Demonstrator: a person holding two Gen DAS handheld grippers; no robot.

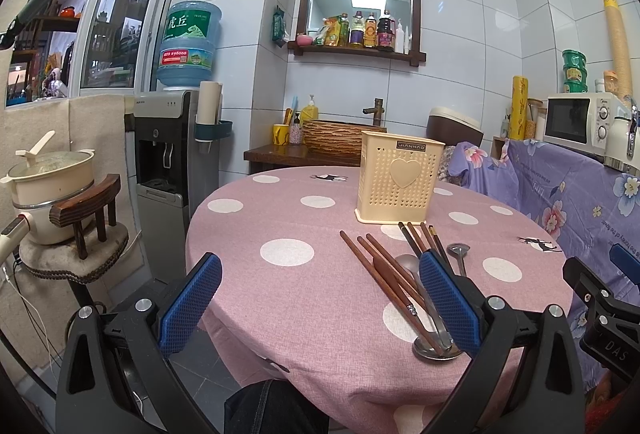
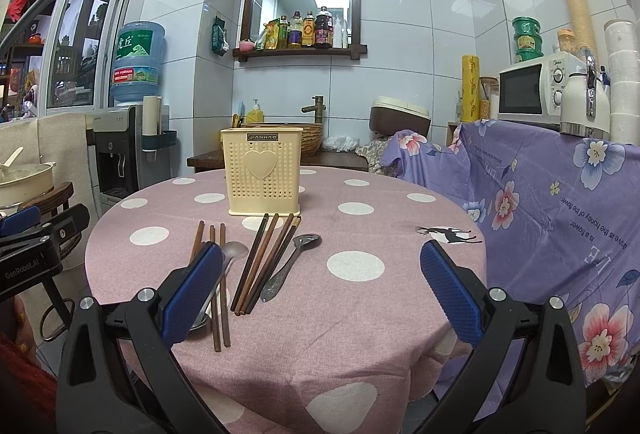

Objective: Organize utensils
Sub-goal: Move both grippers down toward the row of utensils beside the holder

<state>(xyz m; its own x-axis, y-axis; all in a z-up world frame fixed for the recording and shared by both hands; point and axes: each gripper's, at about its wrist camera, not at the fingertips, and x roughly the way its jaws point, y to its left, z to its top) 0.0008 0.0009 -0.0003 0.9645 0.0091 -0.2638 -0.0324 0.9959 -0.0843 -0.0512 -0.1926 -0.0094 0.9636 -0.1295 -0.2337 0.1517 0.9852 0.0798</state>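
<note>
A cream perforated utensil holder [image 1: 398, 180] with a heart on its front stands upright on the pink polka-dot table [image 1: 280, 218]; it also shows in the right wrist view [image 2: 264, 172]. In front of it lie two bunches of brown chopsticks [image 2: 266, 262] [image 2: 218, 282] and metal spoons [image 2: 290, 266] [image 2: 230, 254]. In the left wrist view the chopsticks [image 1: 384, 274] and a spoon [image 1: 436, 348] lie beside my right finger. My left gripper [image 1: 320, 306] is open and empty above the table's near edge. My right gripper [image 2: 322, 294] is open and empty above the utensils' near ends.
A purple flowered cloth [image 2: 560, 214] covers a counter at the right, with a microwave [image 2: 534, 90] and a white jug on it. A water dispenser [image 1: 168, 138] and a pot on a stool [image 1: 52, 190] stand at the left. A sink counter [image 1: 304, 150] is behind the table.
</note>
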